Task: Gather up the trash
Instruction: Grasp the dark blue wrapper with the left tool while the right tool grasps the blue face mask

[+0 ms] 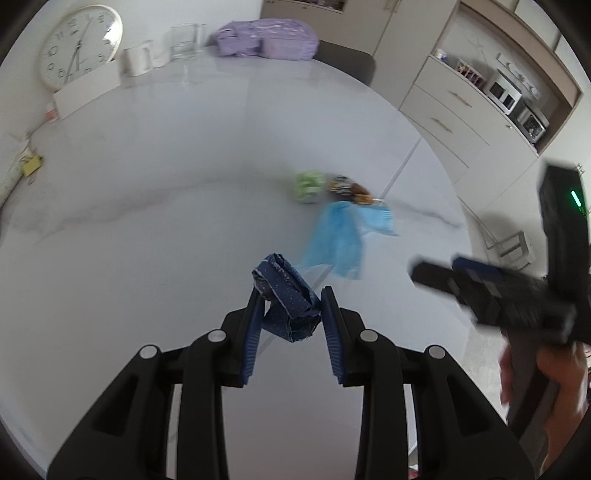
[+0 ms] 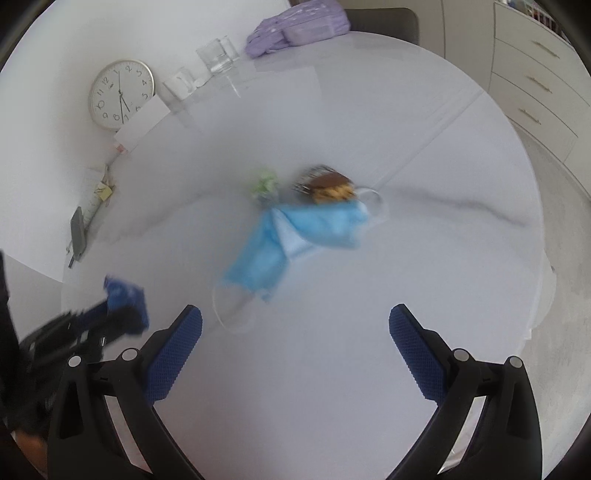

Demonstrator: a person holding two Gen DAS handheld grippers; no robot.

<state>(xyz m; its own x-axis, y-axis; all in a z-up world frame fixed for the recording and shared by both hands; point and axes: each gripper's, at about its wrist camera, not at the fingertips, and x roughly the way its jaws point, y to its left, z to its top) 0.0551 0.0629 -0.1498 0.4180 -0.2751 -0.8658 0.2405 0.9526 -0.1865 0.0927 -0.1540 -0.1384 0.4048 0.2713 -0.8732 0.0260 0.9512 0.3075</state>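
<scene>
My left gripper (image 1: 291, 299) is shut on a crumpled dark blue wrapper (image 1: 286, 299), lifted above the white table (image 1: 147, 221). In the right wrist view that same wrapper (image 2: 125, 295) shows blurred at the lower left. My right gripper (image 2: 295, 317) stands open over the table with nothing between its fingers; it also appears blurred at the right of the left wrist view. Ahead of it lie two light blue face masks (image 2: 295, 236), a green crumpled wrapper (image 2: 264, 184) and a brown snack wrapper (image 2: 328, 186). The left wrist view shows the same masks (image 1: 340, 236), green wrapper (image 1: 308, 184) and brown wrapper (image 1: 349, 188).
At the table's far side stand a wall clock (image 2: 120, 94), a white mug (image 2: 179, 85), a glass container (image 2: 218, 55) and a purple bag (image 2: 299, 26). A dark chair (image 1: 347, 59) stands behind the table. Cabinets with drawers (image 1: 454, 107) line the right.
</scene>
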